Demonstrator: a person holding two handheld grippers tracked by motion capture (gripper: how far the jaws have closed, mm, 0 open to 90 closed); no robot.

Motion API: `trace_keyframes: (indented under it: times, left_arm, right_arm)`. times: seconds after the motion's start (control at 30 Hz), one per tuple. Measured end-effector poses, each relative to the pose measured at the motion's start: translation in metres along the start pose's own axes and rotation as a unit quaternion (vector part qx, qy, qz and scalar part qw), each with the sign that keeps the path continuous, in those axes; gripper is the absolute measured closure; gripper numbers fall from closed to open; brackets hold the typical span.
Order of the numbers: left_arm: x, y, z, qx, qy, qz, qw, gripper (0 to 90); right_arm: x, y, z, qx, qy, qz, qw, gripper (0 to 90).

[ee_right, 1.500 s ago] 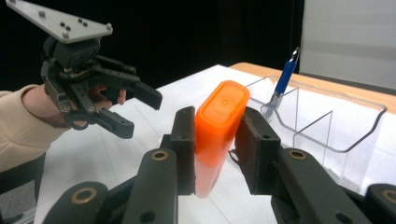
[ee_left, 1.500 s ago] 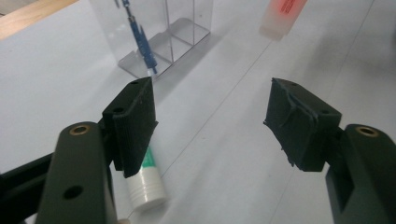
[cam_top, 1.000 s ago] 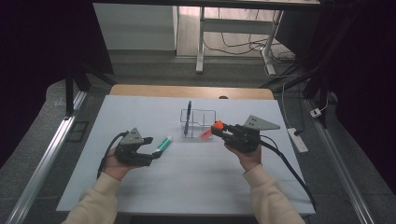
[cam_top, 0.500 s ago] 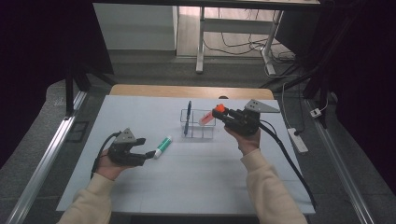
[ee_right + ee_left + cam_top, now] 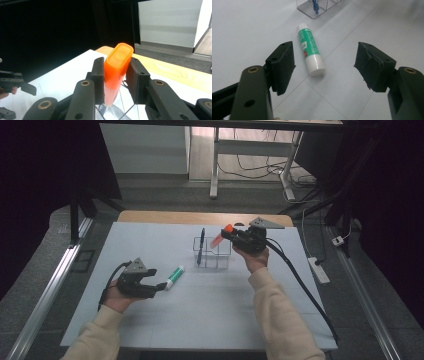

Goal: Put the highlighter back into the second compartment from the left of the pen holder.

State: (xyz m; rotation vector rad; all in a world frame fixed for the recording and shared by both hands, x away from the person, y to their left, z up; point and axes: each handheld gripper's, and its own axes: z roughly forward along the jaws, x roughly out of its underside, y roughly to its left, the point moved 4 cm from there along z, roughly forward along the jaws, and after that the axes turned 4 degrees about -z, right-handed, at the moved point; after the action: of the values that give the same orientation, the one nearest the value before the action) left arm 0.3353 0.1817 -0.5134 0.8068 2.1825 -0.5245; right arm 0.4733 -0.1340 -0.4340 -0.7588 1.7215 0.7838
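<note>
A green and white glue stick (image 5: 310, 51) lies flat on the white table, its white cap toward my left gripper (image 5: 325, 66), which stands open just short of it. In the high view the glue stick (image 5: 175, 276) lies just in front of my left gripper (image 5: 157, 285). My right gripper (image 5: 225, 234) is shut on an orange highlighter (image 5: 117, 70), held tilted over the clear plastic organizer (image 5: 212, 255). A blue pen (image 5: 201, 246) stands in the organizer's left compartment.
The white table sheet (image 5: 200, 320) ends at a wooden strip (image 5: 150, 216) at the far edge. A power strip (image 5: 319, 269) lies on the floor to the right. Cables trail from both grippers. A metal desk frame (image 5: 215, 165) stands beyond the table.
My right gripper has carried the orange highlighter away from me and up, from beside the organizer to above it. My left gripper has barely moved.
</note>
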Motion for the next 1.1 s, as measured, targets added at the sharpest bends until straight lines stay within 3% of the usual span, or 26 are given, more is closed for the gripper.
trace_keyframes:
  times: [0.17,0.23,0.4,0.8,0.97,1.1]
  left_arm:
    - [0.001,0.0,0.001,0.002,0.002,0.0,1.0,31.5]
    - [0.001,0.0,0.002,0.003,0.005,0.0,1.0,31.5]
    - [0.001,-0.001,0.004,0.005,0.009,0.003,0.9999,31.3]
    - [0.001,0.0,0.002,-0.002,0.0,-0.001,1.0,31.4]
    - [0.001,0.001,0.001,-0.002,0.0,-0.003,1.0,31.4]
    - [0.001,0.001,0.002,-0.001,0.003,-0.004,1.0,31.4]
  right_arm:
    - [0.004,0.0,0.008,-0.005,0.01,0.003,0.9999,66.8]
    - [0.007,0.0,0.012,0.0,0.025,-0.003,0.9997,50.1]
    - [0.011,0.002,0.009,0.011,0.043,-0.017,0.9989,46.5]
    - [0.026,0.019,-0.025,0.007,0.042,-0.05,0.9978,44.8]
    - [0.039,0.029,-0.048,0.011,0.052,-0.067,0.9963,44.4]
    - [0.051,0.032,-0.069,0.015,0.063,-0.065,0.9958,44.4]
